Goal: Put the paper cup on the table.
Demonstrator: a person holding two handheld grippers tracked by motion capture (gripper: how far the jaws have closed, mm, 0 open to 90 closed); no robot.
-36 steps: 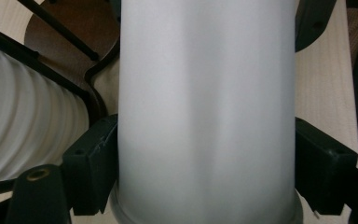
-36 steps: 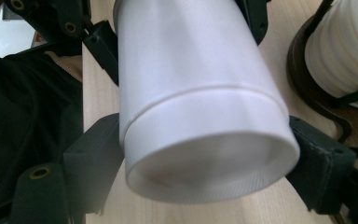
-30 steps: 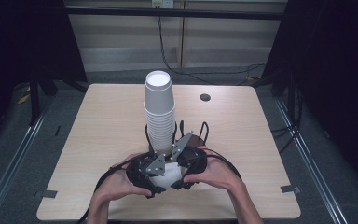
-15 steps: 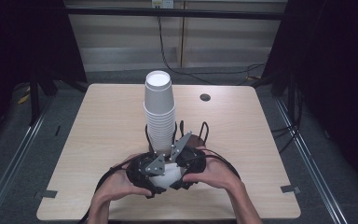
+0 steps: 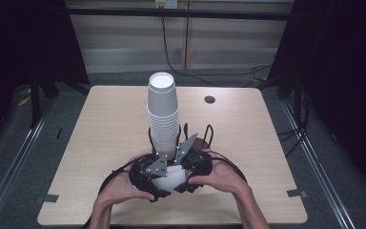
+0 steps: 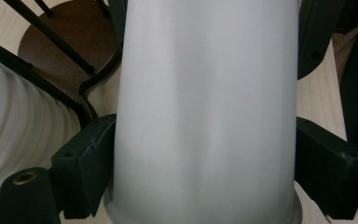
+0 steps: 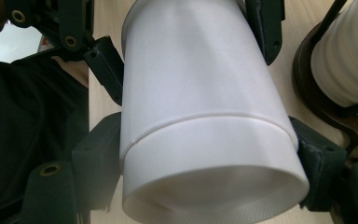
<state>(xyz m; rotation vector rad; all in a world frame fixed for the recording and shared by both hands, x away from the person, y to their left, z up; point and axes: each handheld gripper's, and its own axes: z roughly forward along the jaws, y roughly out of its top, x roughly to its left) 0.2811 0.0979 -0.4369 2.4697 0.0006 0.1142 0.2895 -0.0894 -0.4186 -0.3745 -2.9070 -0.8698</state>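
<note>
Both the left claw and right claw pinch a white paper cup lying sideways low over the light wooden bench. Hands and claws hide most of it in the high view; behind stands a tall stack of white cups, its dark holder base partly cut off

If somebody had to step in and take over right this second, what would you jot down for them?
Left gripper: shut on one end of the nested white cups, near the table's front edge.
Right gripper: shut on the other end; its view shows one cup sleeved over another.
Tall cup stack: upright in the wire holder on a brown base, mid-table, just behind the grippers.
Done: this pair is off the stack.
Left, probably: pull the two cups apart.
</note>
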